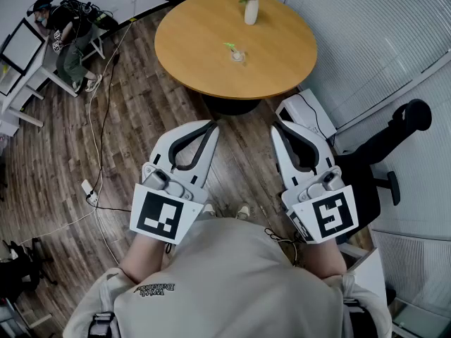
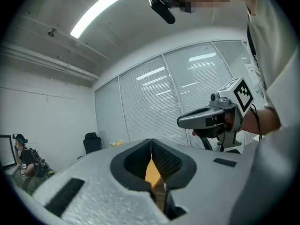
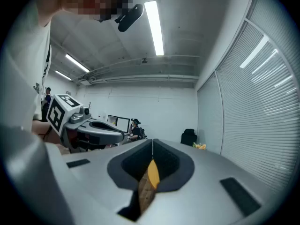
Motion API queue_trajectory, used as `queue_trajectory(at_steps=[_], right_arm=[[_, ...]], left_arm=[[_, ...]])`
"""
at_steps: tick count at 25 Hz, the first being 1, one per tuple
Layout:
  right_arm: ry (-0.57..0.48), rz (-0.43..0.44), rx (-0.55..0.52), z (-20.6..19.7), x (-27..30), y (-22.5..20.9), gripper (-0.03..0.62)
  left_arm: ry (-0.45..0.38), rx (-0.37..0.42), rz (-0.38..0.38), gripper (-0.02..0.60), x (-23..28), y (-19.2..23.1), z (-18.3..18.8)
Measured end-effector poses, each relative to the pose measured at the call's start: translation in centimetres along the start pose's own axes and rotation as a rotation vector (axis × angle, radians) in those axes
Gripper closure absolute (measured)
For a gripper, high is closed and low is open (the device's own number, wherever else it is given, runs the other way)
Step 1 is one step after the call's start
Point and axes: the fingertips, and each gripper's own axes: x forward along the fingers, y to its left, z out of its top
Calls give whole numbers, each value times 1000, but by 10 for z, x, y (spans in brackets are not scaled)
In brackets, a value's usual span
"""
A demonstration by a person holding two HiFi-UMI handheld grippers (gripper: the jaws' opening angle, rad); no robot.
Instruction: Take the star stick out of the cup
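Observation:
A small clear cup [image 1: 238,55] stands near the middle of the round wooden table [image 1: 197,41], with the green star stick [image 1: 230,46] poking out of it. Both grippers are held level over the floor, well short of the table. My left gripper [image 1: 213,124] is shut with nothing in it, its tips meeting in the left gripper view [image 2: 151,142]. My right gripper [image 1: 275,127] is shut and empty too, with its tips together in the right gripper view [image 3: 152,142]. Only a sliver of the tabletop shows through each pair of jaws.
A white vase of flowers [image 1: 251,9] stands at the table's far edge. A black office chair [image 1: 394,132] and a white box [image 1: 310,111] are on the right by the blinds. Cables [image 1: 99,139] run over the wooden floor on the left, where a person [image 1: 67,30] sits at a desk.

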Motion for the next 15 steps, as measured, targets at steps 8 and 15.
queue_trajectory(at_steps=[8,15], right_arm=[[-18,-26,33,-1,-5,-8,562],[-15,-18,26,-6,-9,-12,562]], left_arm=[[2,1,3,557,2,-1,-1],[9,-6,12,557,6,-6,-3]])
